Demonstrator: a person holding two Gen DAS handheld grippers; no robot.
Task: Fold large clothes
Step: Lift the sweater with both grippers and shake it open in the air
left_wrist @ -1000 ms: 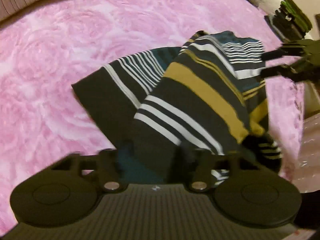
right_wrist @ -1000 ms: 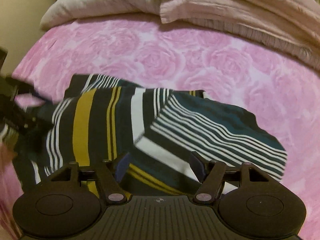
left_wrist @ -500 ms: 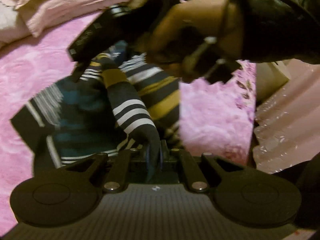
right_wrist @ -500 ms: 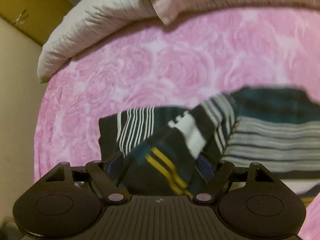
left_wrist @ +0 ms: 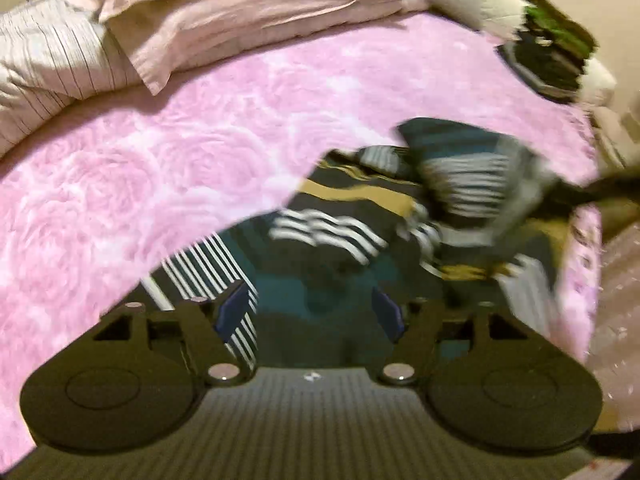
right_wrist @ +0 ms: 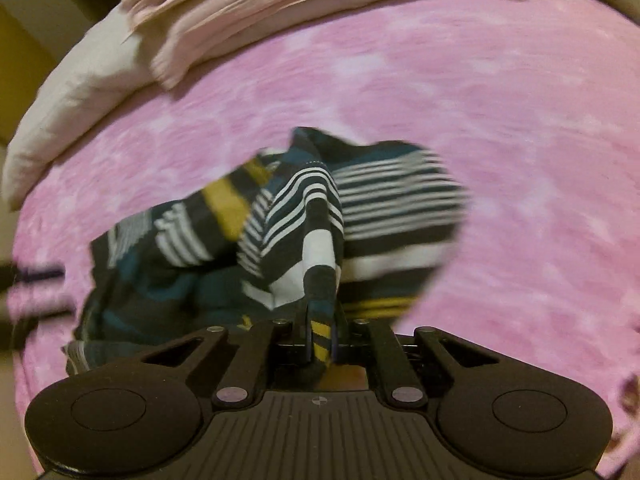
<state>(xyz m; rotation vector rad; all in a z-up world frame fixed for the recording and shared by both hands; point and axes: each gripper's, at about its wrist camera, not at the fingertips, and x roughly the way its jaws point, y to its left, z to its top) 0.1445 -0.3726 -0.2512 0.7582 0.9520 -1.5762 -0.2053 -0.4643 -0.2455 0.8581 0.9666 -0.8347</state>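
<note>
A striped garment (left_wrist: 352,216) in black, white, teal and mustard lies bunched on the pink rose-patterned bedspread (left_wrist: 160,168). My left gripper (left_wrist: 312,312) stands open just over its near teal part, with nothing pinched between the blue pads (left_wrist: 236,312). In the right wrist view the same garment (right_wrist: 392,208) spreads ahead, and my right gripper (right_wrist: 320,338) is shut on a raised fold of it that runs up from the jaws. A dark blur at the right edge of the left wrist view meets the cloth; I cannot tell what it is.
A striped pillow (left_wrist: 44,64) and a folded pale pink blanket (left_wrist: 240,12) lie along the head of the bed. A stack of dark folded clothes (left_wrist: 552,52) sits at the far right corner. The bed's edge (left_wrist: 588,280) drops off on the right.
My left gripper has let go of the striped fold and opened. My right gripper, open before, has shut on a fold of the garment. Both views have swung.
</note>
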